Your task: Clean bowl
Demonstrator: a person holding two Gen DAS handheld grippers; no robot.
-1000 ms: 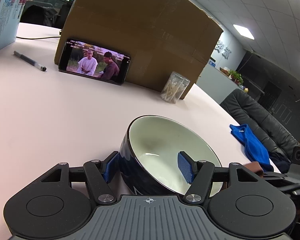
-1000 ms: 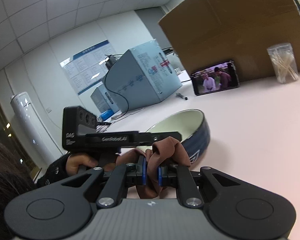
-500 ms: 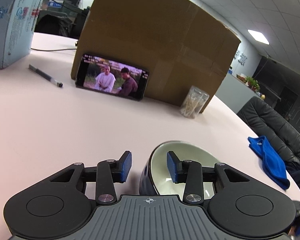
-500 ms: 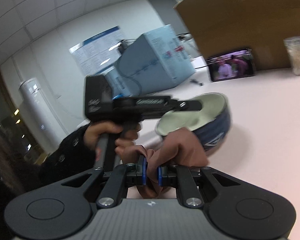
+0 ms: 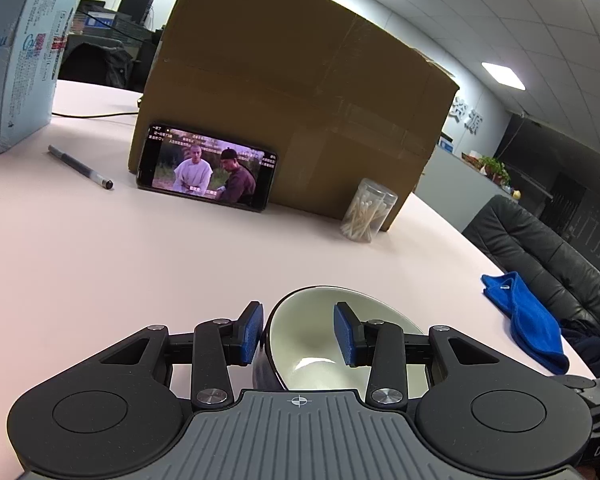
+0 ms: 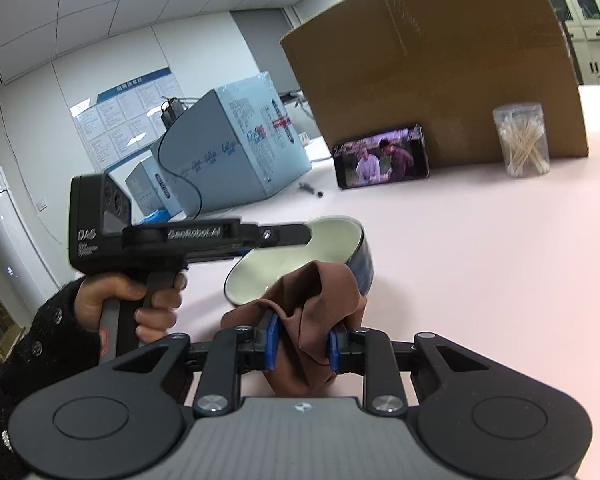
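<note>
We count one bowl (image 5: 312, 344), tilted at lower centre, its rim between our left gripper (image 5: 298, 334)'s spread pads, a gap showing beside each. Our right gripper (image 6: 299, 344) pinches one brown cloth (image 6: 308, 312) just in front of the bowl. On the counter (image 5: 120, 264): one phone (image 5: 207, 167) against a cardboard box (image 5: 300, 112), one pen (image 5: 80, 167), one blue cloth (image 5: 524, 316) at right, one clear jar (image 5: 368, 216) holding cotton swabs.

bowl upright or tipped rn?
Tipped. The bowl leans on its side, its cream inside facing the right claw and brown cloth. The left claw straddles its rim; contact unclear. No contents visible.
</note>
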